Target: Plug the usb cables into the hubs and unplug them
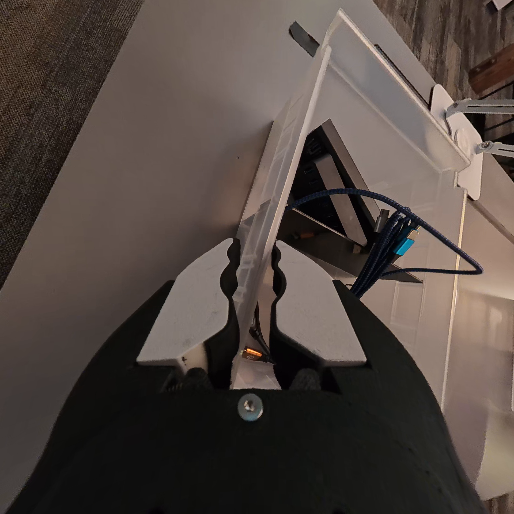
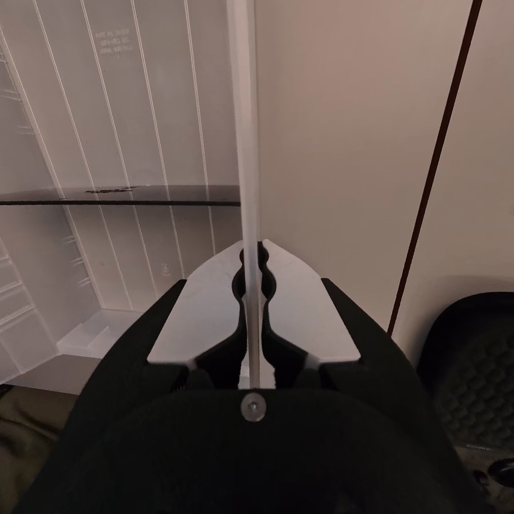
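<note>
A clear plastic bin lies on a white table. Inside it are a grey USB hub with dark ports, a second grey hub, and a bundle of blue braided USB cables with a light blue plug. An orange-tinted plug lies by the near wall. My left gripper straddles the bin's near wall and is shut on it. My right gripper is shut on the bin's thin rim. The bin's ribbed clear panel is to the left of the rim. No hub or cable shows in the right wrist view.
A white bracket with metal arms is fixed at the table's far right edge. Dark carpet lies left of the table. In the right wrist view a dark seam runs along the white surface, and a black textured object sits at the lower right. Some 95 cm of space lies between my two pairs of fingers.
</note>
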Motion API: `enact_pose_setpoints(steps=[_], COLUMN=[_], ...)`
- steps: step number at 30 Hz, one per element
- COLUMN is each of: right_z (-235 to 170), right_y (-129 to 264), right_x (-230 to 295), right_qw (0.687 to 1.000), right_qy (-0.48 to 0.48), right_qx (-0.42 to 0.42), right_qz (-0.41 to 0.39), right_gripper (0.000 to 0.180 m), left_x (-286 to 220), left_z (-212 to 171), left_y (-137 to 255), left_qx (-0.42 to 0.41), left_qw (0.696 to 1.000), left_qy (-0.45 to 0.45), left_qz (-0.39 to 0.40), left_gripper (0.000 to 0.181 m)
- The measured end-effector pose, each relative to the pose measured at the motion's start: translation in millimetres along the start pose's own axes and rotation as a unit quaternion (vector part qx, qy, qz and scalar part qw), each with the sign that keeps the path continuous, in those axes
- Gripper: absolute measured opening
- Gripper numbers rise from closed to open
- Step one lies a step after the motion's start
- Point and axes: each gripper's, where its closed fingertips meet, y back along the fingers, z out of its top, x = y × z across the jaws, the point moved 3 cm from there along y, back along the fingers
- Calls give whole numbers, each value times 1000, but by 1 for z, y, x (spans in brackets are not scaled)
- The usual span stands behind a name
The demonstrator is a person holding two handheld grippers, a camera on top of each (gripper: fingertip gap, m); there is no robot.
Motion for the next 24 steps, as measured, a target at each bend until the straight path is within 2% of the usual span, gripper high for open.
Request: enact_pose_setpoints(steps=[11, 15, 17, 20, 22, 24], right_z=[-7, -8, -6, 6, 14, 26], right_y=[1, 1, 7, 32, 55, 85], right_x=[1, 1, 5, 10, 18, 30], right_qw=[999, 998, 997, 993, 988, 976], right_qy=[23, 34, 44, 55, 60, 72], right_qx=[12, 15, 3, -43, -75, -131], right_qz=[-33, -51, -59, -95, -118, -157], right_gripper=[6, 16, 25, 41, 48, 50], left_x=[1, -2, -15, -63, -93, -99], left_z=[2, 8, 23, 23, 3, -16], left_y=[-2, 12, 43, 87, 93, 78], left_qx=[-7, -27, -91, -130, -94, -33], left_qw=[1000, 999, 996, 987, 980, 975], left_qy=[11, 16, -7, -83, -149, -205], left_qz=[-17, 10, 19, -47, -93, -82], left_gripper=[17, 18, 21, 22, 26, 39])
